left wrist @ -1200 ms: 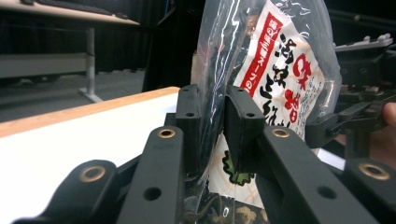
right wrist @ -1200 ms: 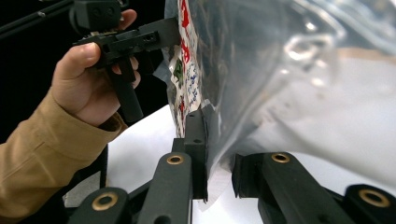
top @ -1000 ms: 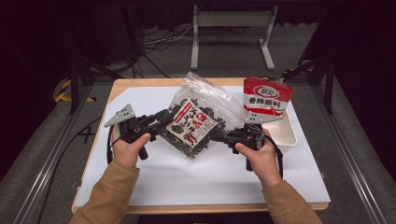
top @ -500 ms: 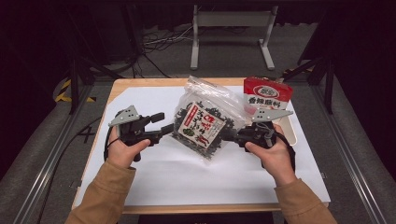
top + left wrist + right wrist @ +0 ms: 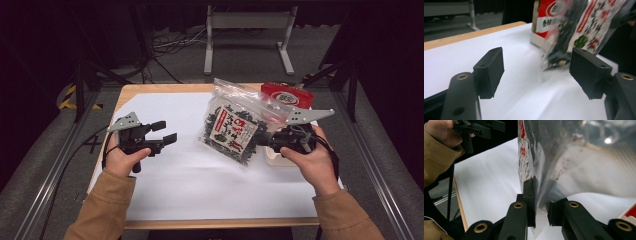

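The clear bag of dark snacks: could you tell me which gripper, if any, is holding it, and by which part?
The right gripper pinches the clear bag by its side edge, holding it up. The left gripper, its jaws just opened, holds nothing.

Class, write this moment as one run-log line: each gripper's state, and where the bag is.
left gripper: open, just released | right gripper: shut on bag | bag: lifted off table

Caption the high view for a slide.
Right hand-held gripper lifts a clear snack bag over the white table; left hand-held gripper open beside it.
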### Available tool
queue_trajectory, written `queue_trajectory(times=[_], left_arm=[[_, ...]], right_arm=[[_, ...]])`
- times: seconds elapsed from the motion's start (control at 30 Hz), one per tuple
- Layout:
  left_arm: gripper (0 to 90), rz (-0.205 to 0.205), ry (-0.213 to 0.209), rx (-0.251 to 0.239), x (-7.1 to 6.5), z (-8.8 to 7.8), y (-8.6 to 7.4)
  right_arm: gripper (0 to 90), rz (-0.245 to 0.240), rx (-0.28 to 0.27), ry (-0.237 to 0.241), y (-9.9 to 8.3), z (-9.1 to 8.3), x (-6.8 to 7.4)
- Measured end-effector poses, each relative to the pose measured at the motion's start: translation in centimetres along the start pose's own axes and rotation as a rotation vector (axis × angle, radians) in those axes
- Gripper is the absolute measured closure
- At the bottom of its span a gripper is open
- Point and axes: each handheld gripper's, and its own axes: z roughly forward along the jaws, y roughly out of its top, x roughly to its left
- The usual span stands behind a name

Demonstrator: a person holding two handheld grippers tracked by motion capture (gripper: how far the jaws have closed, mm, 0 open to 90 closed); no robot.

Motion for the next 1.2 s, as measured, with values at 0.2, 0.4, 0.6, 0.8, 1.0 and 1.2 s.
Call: queue_trajectory(times=[0.2, 0.4, 0.6, 0.8, 1.0, 1.2], left_arm=[[25.3, 0.023, 0.056, 0.035, 0.9, -0.8, -0.5], [23.7, 0.004, 0.078, 0.045, 1.7, -1.3, -1.0], [24.3, -0.016, 0.082, 0.050, 2.4, -1.8, -1.3], [23.7, -0.022, 0.093, 0.055, 2.6, -1.9, -1.4], [22.9, -0.012, 0.097, 0.083, 2.5, -1.2, -1.6], [23.8, -0.005, 0.110, 0.079, 2.7, -1.2, -1.7]], right_arm=[[79.4, -0.019, 0.026, -0.038, 0.8, -1.6, -0.1], [79.4, -0.032, 0.035, -0.069, 1.3, -3.0, -0.2], [79.4, -0.054, 0.055, -0.108, 2.0, -4.4, -0.4], [79.4, -0.076, 0.074, -0.135, 2.7, -5.5, -0.7], [79.4, -0.089, 0.078, -0.165, 3.4, -6.8, -1.4], [79.4, -0.076, 0.075, -0.164, 3.7, -7.8, -2.1]])
